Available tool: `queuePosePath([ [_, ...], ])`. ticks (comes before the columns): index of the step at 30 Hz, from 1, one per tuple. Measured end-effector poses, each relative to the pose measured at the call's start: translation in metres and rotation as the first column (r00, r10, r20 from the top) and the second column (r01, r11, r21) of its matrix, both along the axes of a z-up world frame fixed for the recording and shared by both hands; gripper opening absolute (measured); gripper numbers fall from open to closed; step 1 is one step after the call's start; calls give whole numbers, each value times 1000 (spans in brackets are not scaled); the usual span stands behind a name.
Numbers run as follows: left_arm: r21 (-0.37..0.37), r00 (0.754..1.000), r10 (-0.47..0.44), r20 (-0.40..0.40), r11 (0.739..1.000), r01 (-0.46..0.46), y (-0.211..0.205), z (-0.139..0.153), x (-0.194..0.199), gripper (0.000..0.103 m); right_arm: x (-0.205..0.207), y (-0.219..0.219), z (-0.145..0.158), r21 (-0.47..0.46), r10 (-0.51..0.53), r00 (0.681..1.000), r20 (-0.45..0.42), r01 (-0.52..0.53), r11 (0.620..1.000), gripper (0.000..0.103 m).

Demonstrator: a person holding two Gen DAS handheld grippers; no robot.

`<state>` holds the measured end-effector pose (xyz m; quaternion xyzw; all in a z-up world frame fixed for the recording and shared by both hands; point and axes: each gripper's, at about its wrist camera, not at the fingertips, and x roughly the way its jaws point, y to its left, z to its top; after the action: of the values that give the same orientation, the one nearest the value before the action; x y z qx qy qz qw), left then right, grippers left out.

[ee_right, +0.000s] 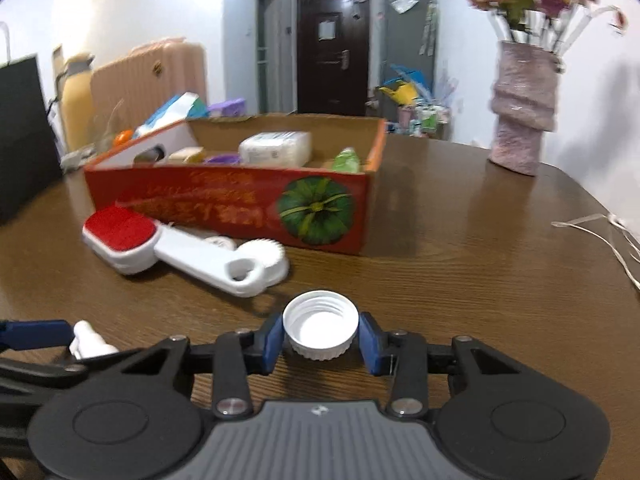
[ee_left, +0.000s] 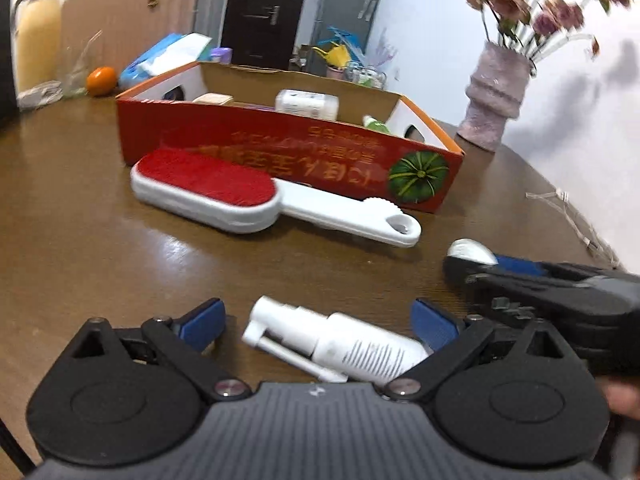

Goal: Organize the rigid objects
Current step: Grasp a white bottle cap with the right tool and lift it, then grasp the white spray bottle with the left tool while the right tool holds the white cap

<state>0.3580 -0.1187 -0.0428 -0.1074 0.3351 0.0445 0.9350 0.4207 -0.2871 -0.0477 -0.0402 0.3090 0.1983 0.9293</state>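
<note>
The right gripper (ee_right: 321,338) sits low over the brown table (ee_right: 460,264) with its blue pads closed in on a white bottle cap (ee_right: 320,330), which lies open side up; each pad appears to touch the cap's ribbed wall, one at 9 o'clock and one at 3 o'clock of it. The left gripper (ee_left: 318,322) has its jaws spread wide, and a white spray bottle (ee_left: 340,346) lies on its side between them, nozzle toward 10 o'clock; the right-hand pad is just beside the bottle's body, though contact cannot be told, while the left-hand pad stands clear of it. In the left wrist view the right gripper (ee_left: 476,258) enters from 3 o'clock with the cap (ee_left: 470,250) at its tip. Beyond both grippers, toward 12 o'clock, a lint brush (ee_right: 168,246) with a red pad and a white handle lies flat on the table, just in front of a red cardboard box (ee_right: 240,204) printed with a green pumpkin. The box holds a white packet (ee_right: 276,148) and several smaller items. A pink vase (ee_right: 522,120) of flowers stands at 2 o'clock, well apart from the box.
</note>
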Motion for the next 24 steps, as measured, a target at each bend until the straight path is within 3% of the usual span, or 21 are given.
queuePosePath([
  [4, 59, 998, -61, 4, 996, 61, -4, 2, 11, 100, -16, -27, 6, 50, -47, 999, 7, 47, 998, 39],
  [8, -1, 997, 17, 73, 1000, -17, 24, 17, -9, 103, -34, -26, 1, 62, 12, 1000, -2, -12, 998, 39],
  [13, -73, 995, 96, -5, 993, -96, 62, 18, -36, 103, -59, 12, -3, 36, 139, 990, 27, -140, 989, 39],
  [17, -86, 998, 55, -16, 995, -56, 71, 16, -56, 103, -80, 39, -3, 56, 239, 971, 19, -240, 969, 39],
  [20, -40, 999, 26, 27, 999, -25, 70, 19, -61, 103, -102, 54, -2, 62, 322, 946, 24, -323, 944, 39],
  [23, -22, 999, -37, 33, 999, 38, 65, 17, -57, 98, -114, 54, 3, 63, 297, 955, 26, -298, 953, 39],
  [24, -21, 998, -58, 21, 998, 59, 63, 15, -55, 87, -115, 50, 4, 67, 271, 962, 24, -272, 960, 39],
])
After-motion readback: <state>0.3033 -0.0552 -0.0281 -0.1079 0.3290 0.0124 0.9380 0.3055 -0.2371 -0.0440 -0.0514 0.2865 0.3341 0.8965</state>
